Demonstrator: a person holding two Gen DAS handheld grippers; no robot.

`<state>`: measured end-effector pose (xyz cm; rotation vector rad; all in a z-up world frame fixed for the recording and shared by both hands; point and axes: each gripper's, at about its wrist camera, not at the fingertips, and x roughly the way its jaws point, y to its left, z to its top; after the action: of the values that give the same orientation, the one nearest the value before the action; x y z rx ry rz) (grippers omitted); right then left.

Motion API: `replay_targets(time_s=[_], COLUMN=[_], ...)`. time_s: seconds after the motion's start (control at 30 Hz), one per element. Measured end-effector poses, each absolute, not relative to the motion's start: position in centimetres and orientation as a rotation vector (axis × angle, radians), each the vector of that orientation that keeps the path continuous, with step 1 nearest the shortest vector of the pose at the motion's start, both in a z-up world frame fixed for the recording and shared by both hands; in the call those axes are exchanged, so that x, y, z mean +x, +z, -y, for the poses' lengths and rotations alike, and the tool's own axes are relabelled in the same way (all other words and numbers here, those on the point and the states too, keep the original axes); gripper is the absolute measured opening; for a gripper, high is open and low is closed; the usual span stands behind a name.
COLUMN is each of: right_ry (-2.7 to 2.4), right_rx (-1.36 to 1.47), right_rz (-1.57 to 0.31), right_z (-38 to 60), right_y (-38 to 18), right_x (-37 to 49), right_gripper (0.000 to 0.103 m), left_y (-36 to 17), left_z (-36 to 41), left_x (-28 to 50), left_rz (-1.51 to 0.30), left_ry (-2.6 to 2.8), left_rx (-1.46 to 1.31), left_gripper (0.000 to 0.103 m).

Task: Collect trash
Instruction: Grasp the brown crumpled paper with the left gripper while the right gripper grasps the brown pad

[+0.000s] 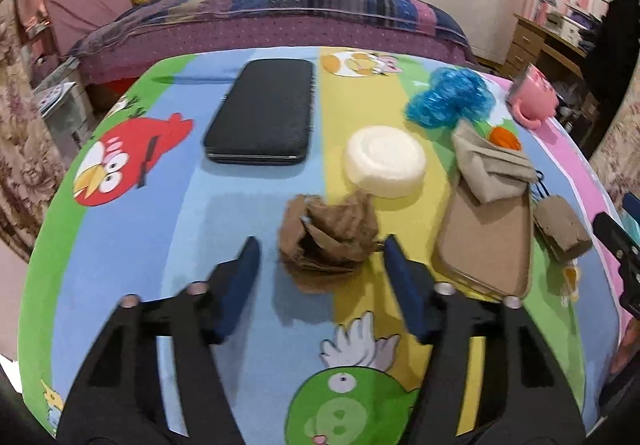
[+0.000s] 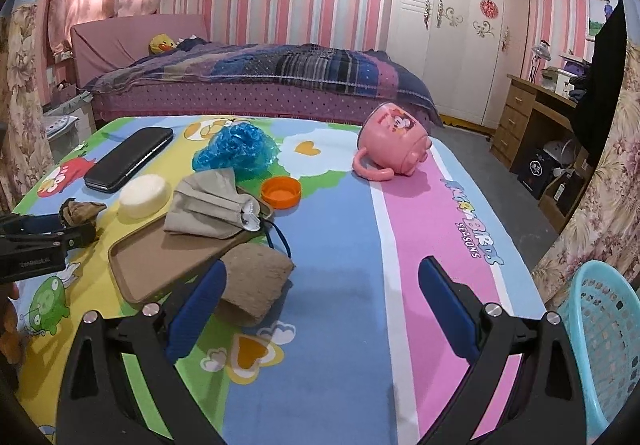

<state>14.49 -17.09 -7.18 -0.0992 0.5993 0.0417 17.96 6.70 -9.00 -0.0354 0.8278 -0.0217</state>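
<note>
Two open hand-held grippers: left (image 1: 320, 253) straddles crumpled brown paper (image 1: 328, 235), white bowl (image 1: 386, 167) just behind.

Brown paper wad (image 1: 328, 235), white bowl (image 1: 386, 167), black case (image 1: 260, 111), blue bag (image 1: 450, 95), pink cup (image 2: 394, 143), orange lid (image 2: 281, 192), cartoon-bird cloth (image 1: 140, 245).

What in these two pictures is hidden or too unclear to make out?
- Turquoise basket, right wrist view: cut off by the picture's edge, contents unseen.
- Crumpled brown paper, right wrist view: partly hidden behind the left tongs.
- Tan tray, left wrist view: far end covered by a beige cloth.
- Pink cup, on its side: inside not visible.
</note>
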Motion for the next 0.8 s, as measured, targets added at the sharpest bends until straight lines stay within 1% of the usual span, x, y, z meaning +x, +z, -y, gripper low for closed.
replay_targets(time_s=[0.03, 0.13, 0.3, 0.47, 0.5, 0.53, 0.57, 0.6, 0.67, 0.73, 0.8], right_ry=[0.047, 0.060, 0.084, 0.097, 0.106, 0.118, 0.125, 0.136, 0.143, 0.152, 0.154], right_rx=[-0.104, -0.111, -0.118, -0.127, -0.127, -0.129, -0.130, -0.131, -0.122, -0.112, -0.119], right_rz=[-0.602, -0.610, -0.664, -0.697, -0.720, -0.737, -0.748, -0.762, -0.760, -0.751, -0.745], right_z=[17.0, 16.6, 15.2, 14.0, 13.7, 13.6, 13.4, 13.3, 13.4, 13.5, 13.7], right_y=[-7.2, -7.3, -7.7, -8.1, -8.4, -8.6, -8.8, -9.0, -8.9, -8.9, -8.7], right_x=[14.5, 14.5, 15.0, 15.8, 16.3, 16.6, 16.7, 17.0, 16.9, 16.8, 16.4], right_gripper=[0.095, 0.095, 0.094, 0.092, 0.089, 0.082, 0.077, 0.068, 0.056, 0.053, 0.052], left_y=[-8.9, -8.3, -6.2, -5.4, -5.4, -5.3, -5.2, -5.2, -4.9, -4.7, -4.5], left_z=[-6.3, -5.3, -5.5, -6.3, -6.4, -6.5, -6.5, -6.5, -6.6, -6.5, -6.5], left_x=[17.9, 17.4, 16.5, 16.5, 16.5, 16.5, 16.5, 16.5, 16.3, 16.3, 16.1], left_rz=[-0.821, -0.789, -0.717, -0.708, -0.709, -0.709, -0.708, -0.706, -0.700, -0.697, -0.692], left_ry=[-0.032, -0.024, -0.014, -0.007, -0.008, -0.009, -0.010, -0.010, -0.012, -0.013, -0.011], left_rx=[-0.021, 0.038, 0.039, 0.008, 0.003, -0.001, -0.005, -0.006, -0.008, -0.007, -0.002], left_gripper=[0.048, 0.046, 0.046, 0.046, 0.046, 0.046, 0.046, 0.046, 0.046, 0.046, 0.046])
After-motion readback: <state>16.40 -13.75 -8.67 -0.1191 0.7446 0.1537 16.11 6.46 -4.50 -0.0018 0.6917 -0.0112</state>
